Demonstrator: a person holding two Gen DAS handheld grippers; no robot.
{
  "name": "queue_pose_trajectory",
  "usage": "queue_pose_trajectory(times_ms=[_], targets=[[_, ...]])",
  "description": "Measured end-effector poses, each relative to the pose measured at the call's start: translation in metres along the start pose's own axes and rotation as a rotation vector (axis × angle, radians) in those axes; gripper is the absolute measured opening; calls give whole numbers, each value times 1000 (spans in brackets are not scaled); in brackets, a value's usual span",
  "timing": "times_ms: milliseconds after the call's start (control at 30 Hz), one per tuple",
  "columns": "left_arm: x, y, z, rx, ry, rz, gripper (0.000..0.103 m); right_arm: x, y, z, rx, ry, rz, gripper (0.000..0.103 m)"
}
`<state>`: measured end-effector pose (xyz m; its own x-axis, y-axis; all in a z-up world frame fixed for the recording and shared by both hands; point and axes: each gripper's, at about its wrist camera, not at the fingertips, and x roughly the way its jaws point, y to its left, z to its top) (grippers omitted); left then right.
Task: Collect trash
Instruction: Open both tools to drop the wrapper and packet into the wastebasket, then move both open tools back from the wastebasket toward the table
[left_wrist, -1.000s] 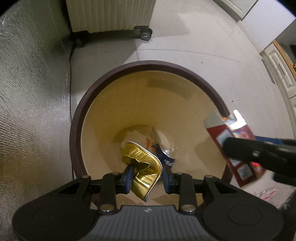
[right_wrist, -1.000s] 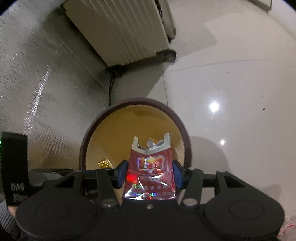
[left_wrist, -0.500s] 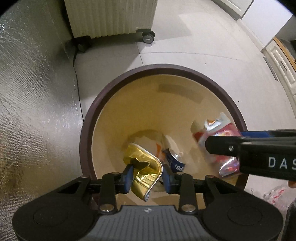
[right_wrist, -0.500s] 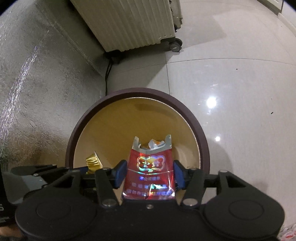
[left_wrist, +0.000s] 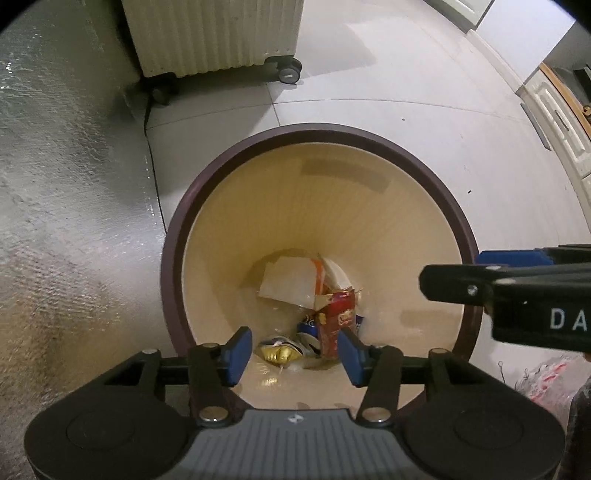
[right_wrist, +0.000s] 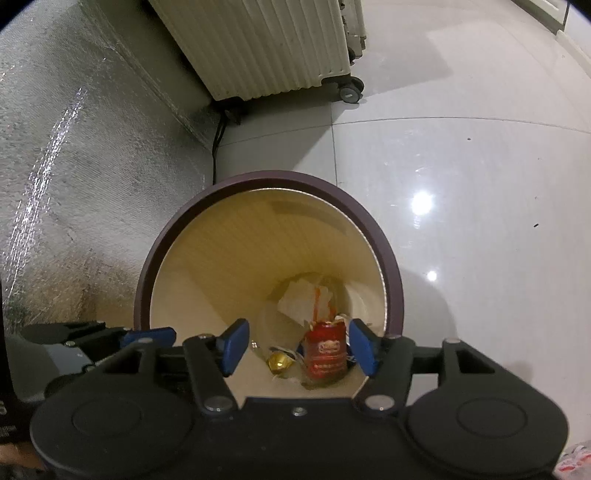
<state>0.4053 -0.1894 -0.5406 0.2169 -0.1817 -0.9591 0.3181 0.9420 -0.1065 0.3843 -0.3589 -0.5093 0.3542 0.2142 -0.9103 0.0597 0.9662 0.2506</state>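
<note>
Gold foil wrapper (left_wrist: 279, 353) and red packet (left_wrist: 338, 319) both lie at the bottom of your round bin (left_wrist: 173, 280), side by side, next to white paper (left_wrist: 290, 282). Your left gripper (left_wrist: 291, 354) has just been opening and hangs empty, jaws apart, over the bin's near rim. Your right gripper (right_wrist: 295, 347), jaws also just widened, holds nothing.
</note>
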Motion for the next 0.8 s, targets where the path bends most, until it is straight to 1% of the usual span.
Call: queue_pose_trajectory(times_ms=[133,300,400,533,600,667,800], targets=[[-10,4,-2,-13,2,4,54,-9,1,-2,-10,-3,0,61],[-24,10,-6,-46,8,0,61,-21,6,-6,-36,0,1,61],[-33,12,-8,-64,9,4,67,-30,7,-10,-46,3,-6,63],[-45,13,-11,-77,0,11,83,-43,10,-16,-64,5,-17,67],[-52,13,-14,-86,-6,15,87,-51,11,-19,-75,-2,-25,72],[-59,14,-17,-97,-10,23,93,-60,10,-23,-78,-10,-34,74],[-71,16,-23,-113,-14,66,100,-72,7,-29,-76,-16,-57,82]])
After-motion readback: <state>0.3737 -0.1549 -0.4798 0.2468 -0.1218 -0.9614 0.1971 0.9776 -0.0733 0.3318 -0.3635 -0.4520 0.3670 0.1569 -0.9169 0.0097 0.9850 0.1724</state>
